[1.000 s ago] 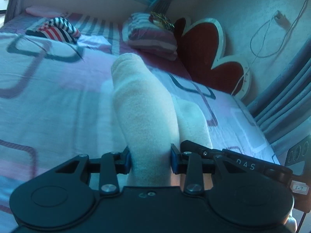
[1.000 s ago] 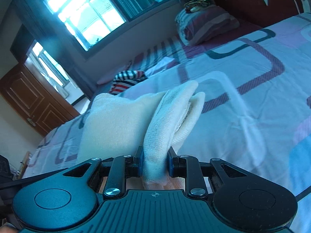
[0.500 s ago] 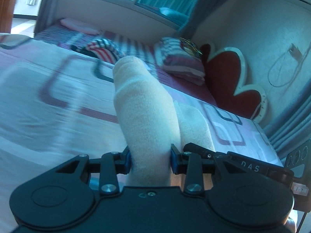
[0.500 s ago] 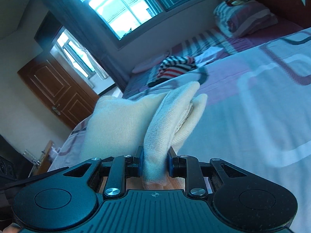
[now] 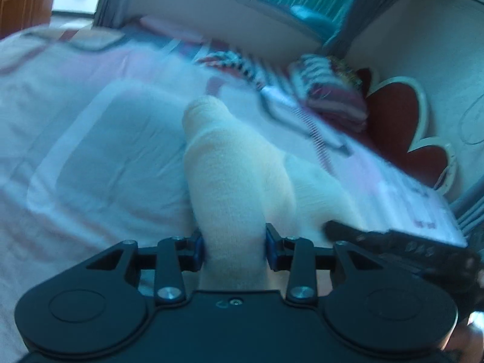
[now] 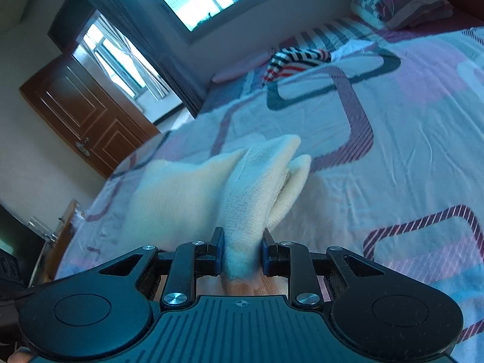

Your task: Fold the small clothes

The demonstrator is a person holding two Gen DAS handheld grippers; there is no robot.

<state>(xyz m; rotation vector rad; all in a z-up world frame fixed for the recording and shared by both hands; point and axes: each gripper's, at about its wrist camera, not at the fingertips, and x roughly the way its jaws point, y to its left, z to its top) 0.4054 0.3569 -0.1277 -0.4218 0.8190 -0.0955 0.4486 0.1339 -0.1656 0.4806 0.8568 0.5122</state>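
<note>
Cream cloth (image 5: 233, 187) hung above the bed (image 6: 408, 139), pinched by both the left gripper (image 5: 234, 246) and the right gripper (image 6: 240, 251). Because the left jaws had just been loosening around it, that end could slip free and spoil the fold.

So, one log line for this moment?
left hand-held gripper: jaws just opening, cream garment between | right hand-held gripper: shut on garment | over bed

The cream garment (image 6: 257, 187) is soft, fuzzy knit cloth — matt. The bedsheet (image 6: 393, 139) is smooth, faintly creased cotton-like fabric; the far door (image 6: 81, 112) is glossy brown wood.
</note>
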